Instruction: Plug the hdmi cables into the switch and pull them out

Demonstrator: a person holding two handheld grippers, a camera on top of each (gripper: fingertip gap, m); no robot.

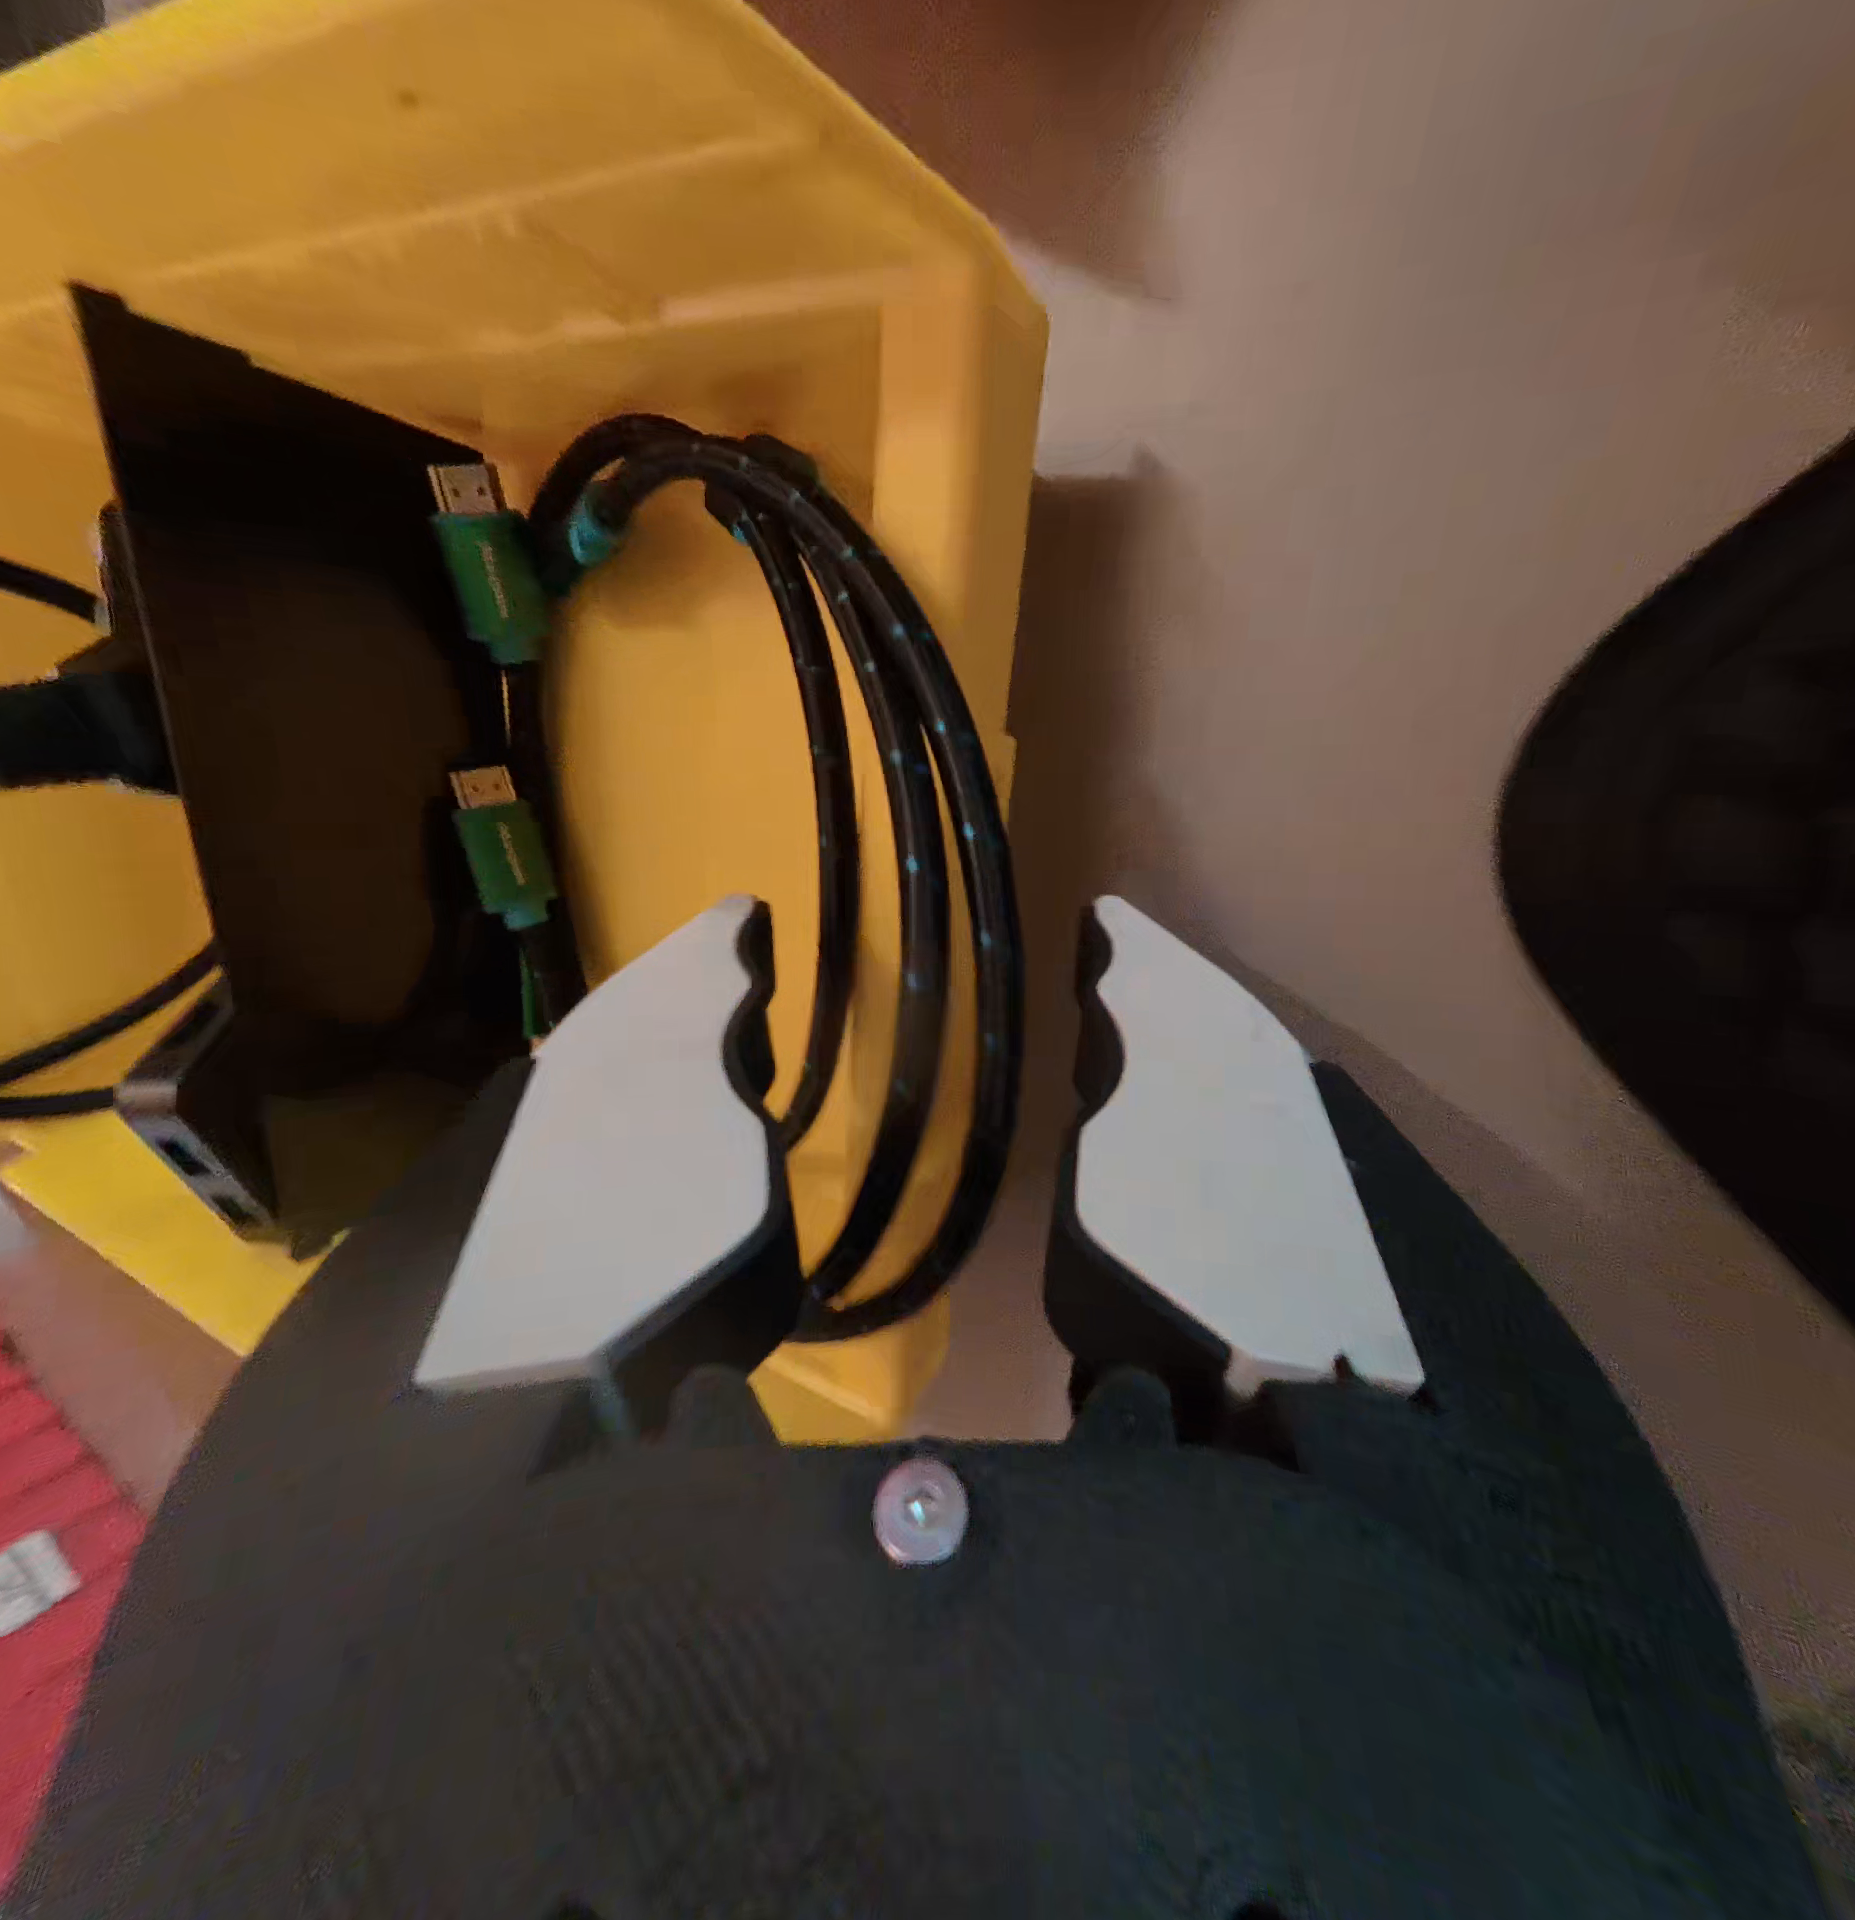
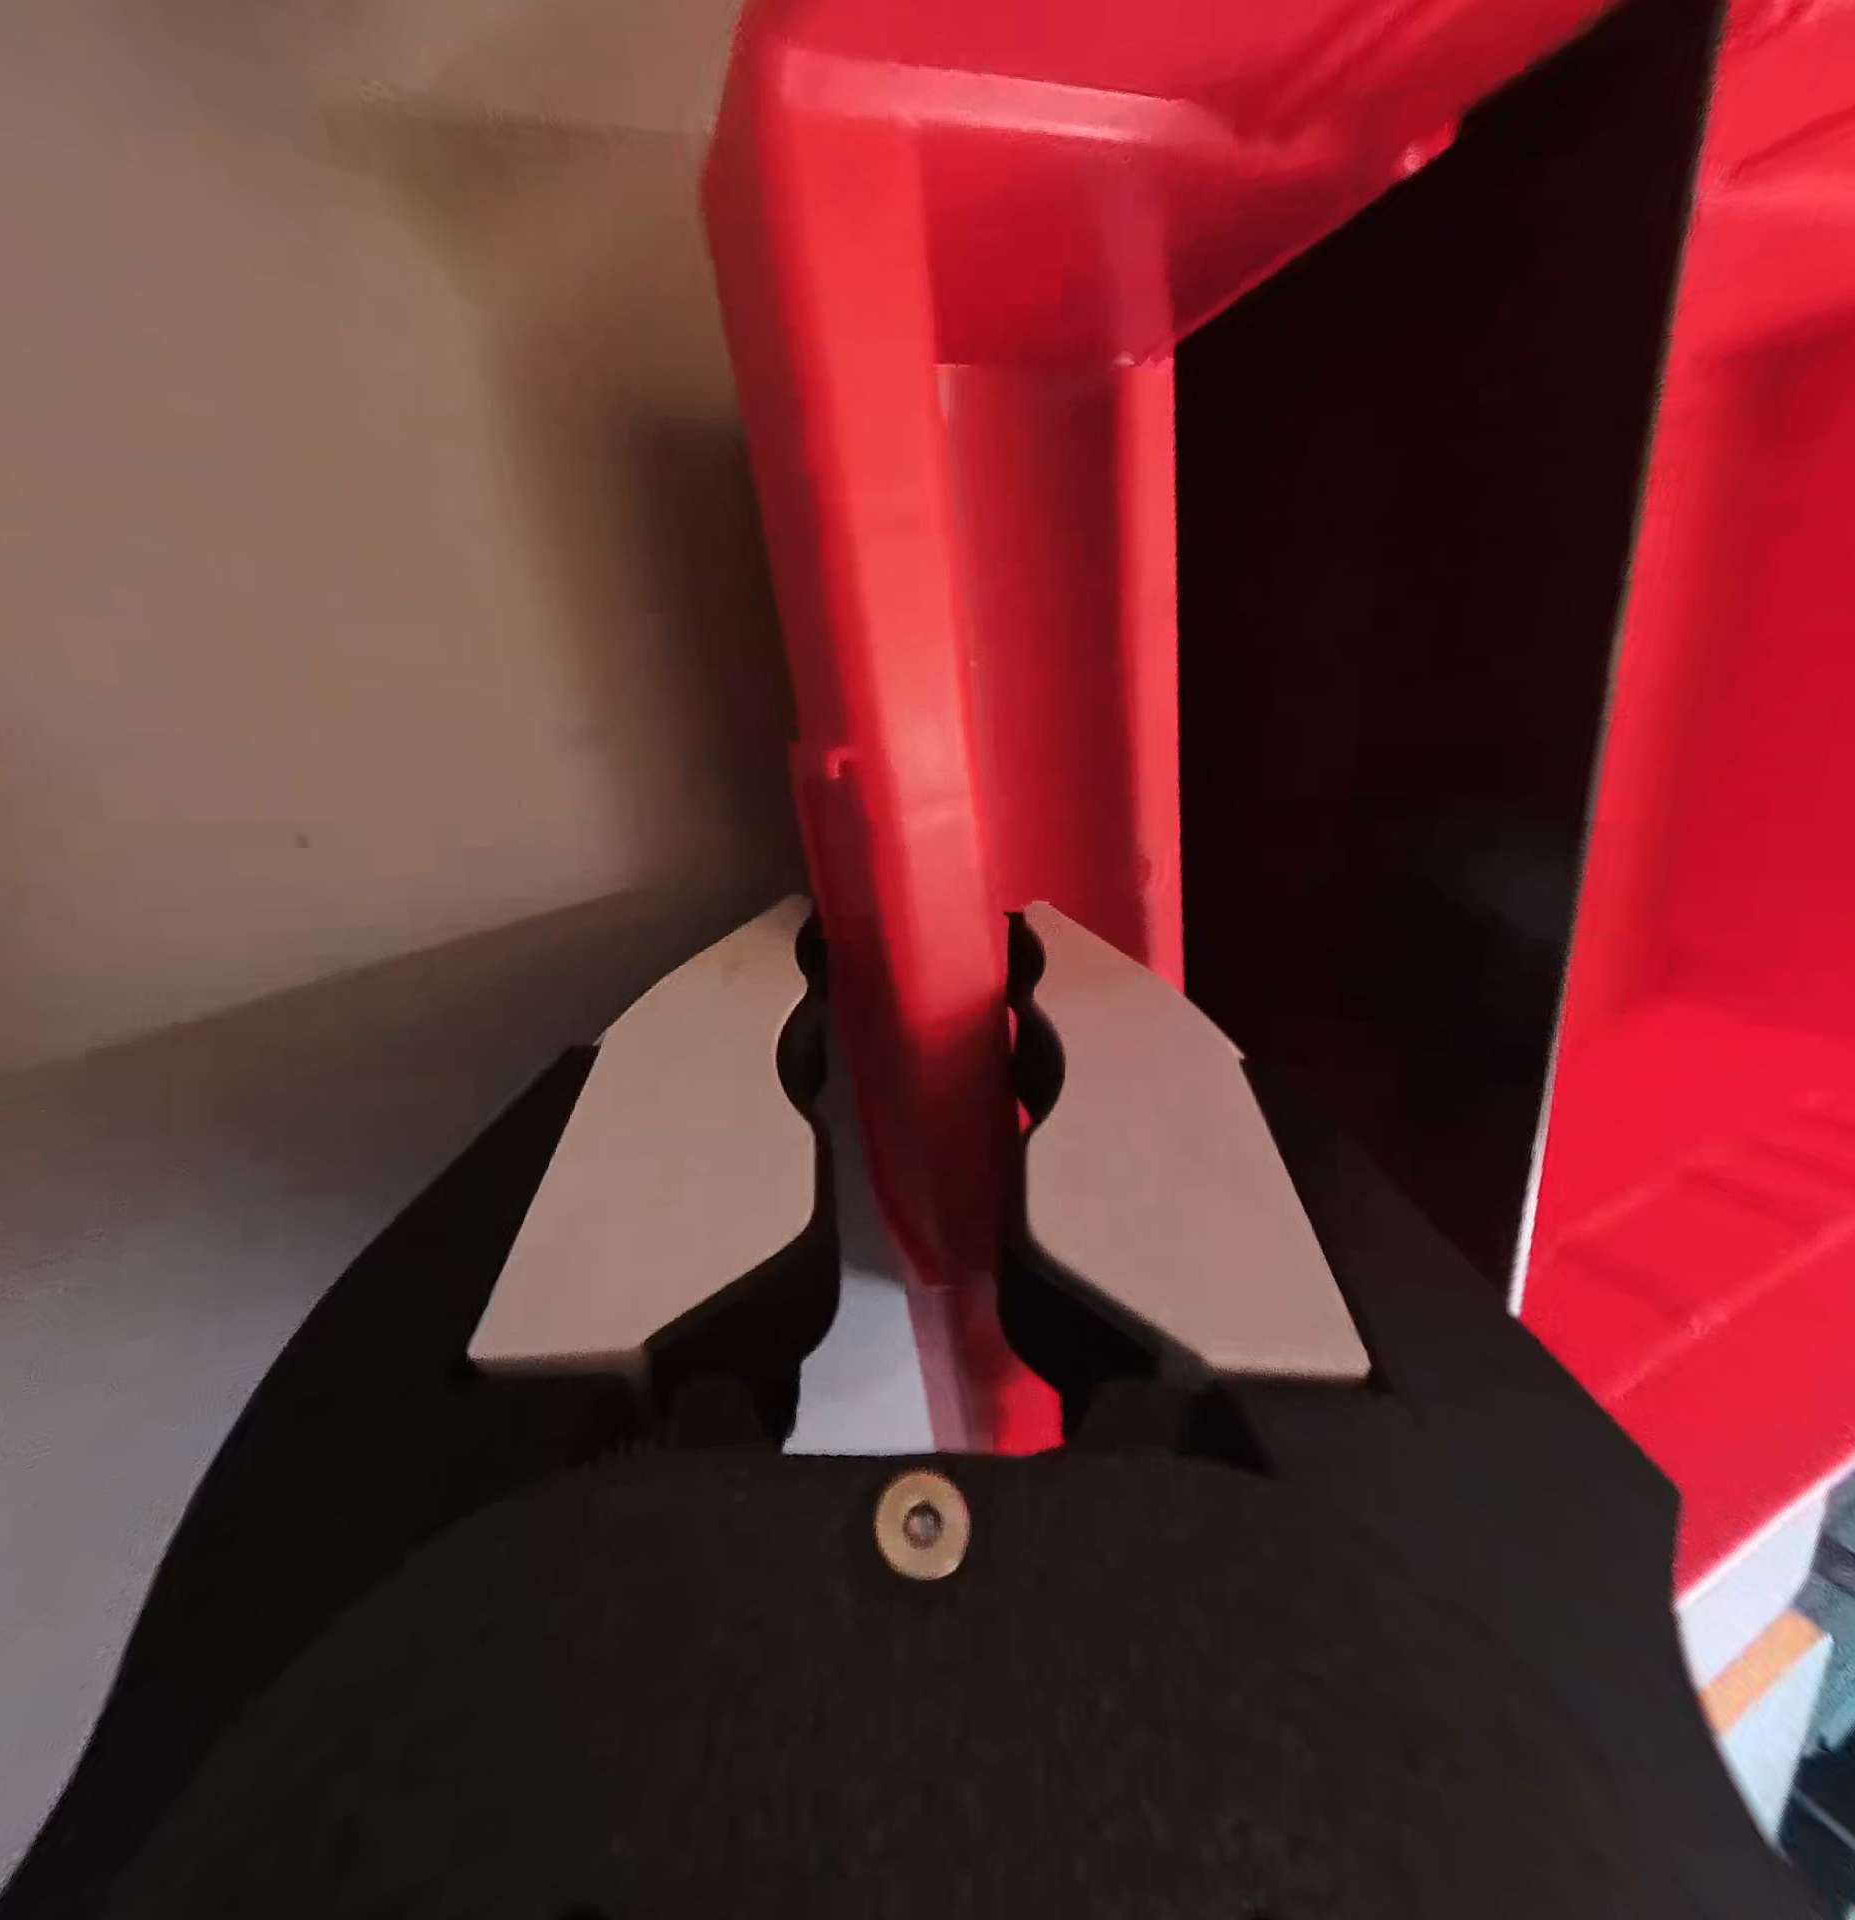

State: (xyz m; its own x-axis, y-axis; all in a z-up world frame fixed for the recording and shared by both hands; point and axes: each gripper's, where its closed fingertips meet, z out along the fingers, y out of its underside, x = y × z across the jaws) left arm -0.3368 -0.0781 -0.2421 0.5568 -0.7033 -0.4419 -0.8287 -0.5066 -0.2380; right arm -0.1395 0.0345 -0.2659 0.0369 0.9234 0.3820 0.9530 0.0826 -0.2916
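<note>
In the left wrist view a yellow bin (image 1: 694,260) holds a black switch box (image 1: 289,707) and two HDMI plugs with green shells, an upper plug (image 1: 487,582) and a lower plug (image 1: 505,852), lying unplugged beside it. Their black braided cable (image 1: 902,831) coils in loops. My left gripper (image 1: 923,935) is open, with the cable loops passing between its fingers, not clamped. In the right wrist view my right gripper (image 2: 912,935) is shut on the rim wall of a red bin (image 2: 902,727).
Thin black cables (image 1: 29,592) run out of the switch's left side. A grey USB hub (image 1: 190,1153) sits at the bin's lower left. A dark rounded object (image 1: 1712,883) is at right. A red surface (image 1: 29,1455) lies lower left. The red bin has a dark opening (image 2: 1422,727). Some 25 cm of space lies between my two pairs of fingers.
</note>
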